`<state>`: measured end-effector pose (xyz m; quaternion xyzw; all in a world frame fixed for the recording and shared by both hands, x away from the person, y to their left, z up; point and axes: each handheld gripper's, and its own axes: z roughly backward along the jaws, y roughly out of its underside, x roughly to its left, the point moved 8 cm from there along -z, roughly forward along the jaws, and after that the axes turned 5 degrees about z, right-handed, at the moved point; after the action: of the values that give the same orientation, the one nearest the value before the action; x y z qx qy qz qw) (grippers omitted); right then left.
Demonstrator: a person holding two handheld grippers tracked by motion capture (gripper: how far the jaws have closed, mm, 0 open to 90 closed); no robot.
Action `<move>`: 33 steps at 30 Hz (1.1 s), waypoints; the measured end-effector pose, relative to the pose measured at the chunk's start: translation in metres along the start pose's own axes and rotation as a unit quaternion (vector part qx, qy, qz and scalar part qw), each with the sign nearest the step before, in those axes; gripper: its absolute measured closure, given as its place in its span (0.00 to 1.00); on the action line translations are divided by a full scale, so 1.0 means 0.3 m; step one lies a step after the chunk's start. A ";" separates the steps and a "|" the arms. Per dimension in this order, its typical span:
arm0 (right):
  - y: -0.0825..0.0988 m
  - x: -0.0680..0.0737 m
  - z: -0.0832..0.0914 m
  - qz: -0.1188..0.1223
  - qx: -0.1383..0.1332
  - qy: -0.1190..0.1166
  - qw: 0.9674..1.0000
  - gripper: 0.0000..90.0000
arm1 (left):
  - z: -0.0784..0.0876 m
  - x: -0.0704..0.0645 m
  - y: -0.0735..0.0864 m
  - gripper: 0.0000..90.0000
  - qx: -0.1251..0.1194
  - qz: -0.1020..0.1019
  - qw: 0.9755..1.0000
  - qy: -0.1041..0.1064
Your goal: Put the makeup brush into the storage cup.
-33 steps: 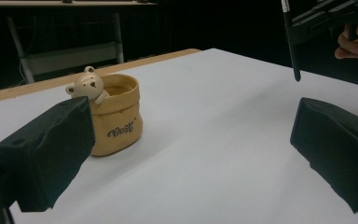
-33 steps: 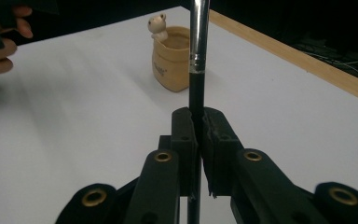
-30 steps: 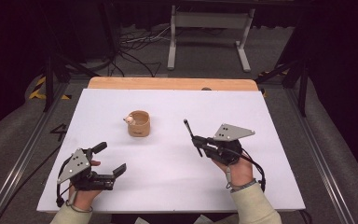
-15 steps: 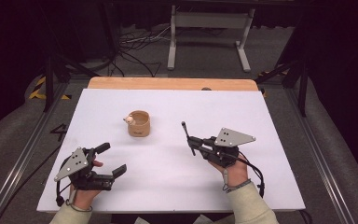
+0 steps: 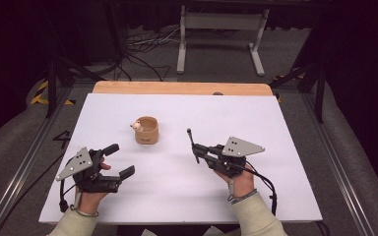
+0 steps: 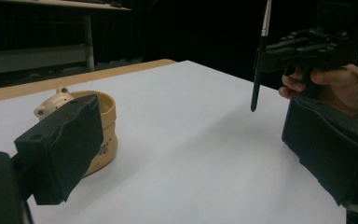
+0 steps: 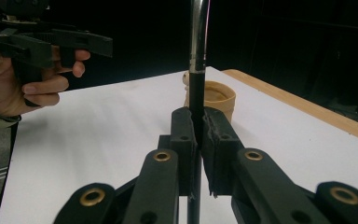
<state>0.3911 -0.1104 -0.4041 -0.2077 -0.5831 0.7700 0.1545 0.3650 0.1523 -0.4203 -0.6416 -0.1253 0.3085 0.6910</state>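
A tan cup (image 5: 146, 130) with a small animal figure on its rim stands on the white table (image 5: 275, 128), left of centre. My right gripper (image 5: 196, 151) is shut on a thin black rod (image 5: 192, 142) that stands nearly upright, right of the cup. In the right gripper view the pads (image 7: 186, 135) clamp the rod (image 7: 198, 46), with the cup (image 7: 216, 100) behind. My left gripper (image 5: 119, 160) hovers near the front left, jaws wide apart and just closing a little, nothing between them. The left gripper view has the cup (image 6: 108, 116) beyond its jaws and the right gripper (image 6: 261, 49) with the rod (image 6: 256, 88).
A wooden strip (image 5: 177, 88) runs along the table's far edge. Beyond it lie cables and a metal stand (image 5: 221, 29) on the dark floor. Metal rails (image 5: 24, 162) flank the table.
The right gripper with the rod has drifted slightly to the left. The left hand has barely moved.
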 end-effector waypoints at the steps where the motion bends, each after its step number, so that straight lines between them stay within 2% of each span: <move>1: 0.002 0.006 -0.004 0.001 -0.001 -0.003 1.000 0.93 | -0.003 0.002 -0.007 0.08 -0.002 0.002 1.000 0.005; 8: 0.004 0.017 -0.009 0.003 -0.006 -0.008 1.000 0.93 | -0.031 -0.023 -0.043 0.09 -0.006 -0.009 1.000 0.017; 16: 0.001 0.029 -0.016 0.000 -0.016 -0.012 1.000 0.93 | -0.105 -0.073 -0.068 0.14 -0.001 -0.016 0.998 0.053; 21: 0.007 0.039 -0.025 0.001 -0.019 -0.013 1.000 0.93 | -0.141 -0.109 -0.097 0.19 -0.010 -0.007 0.997 0.077; 28: 0.016 0.052 -0.033 0.002 -0.023 -0.015 1.000 0.93 | -0.184 -0.133 -0.103 0.21 -0.001 -0.007 0.996 0.083; 32: 0.019 0.057 -0.037 0.002 -0.026 -0.016 1.000 0.93 | -0.197 -0.145 -0.108 0.23 -0.002 0.000 0.996 0.092; 33: 0.021 0.061 -0.040 0.003 -0.027 -0.017 0.999 0.93 | -0.209 -0.155 -0.115 0.23 -0.004 0.001 0.995 0.101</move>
<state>0.3812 -0.0932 -0.4155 -0.2007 -0.6055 0.7579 0.1369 0.3736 0.0747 -0.3859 -0.6723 -0.0554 0.2427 0.6972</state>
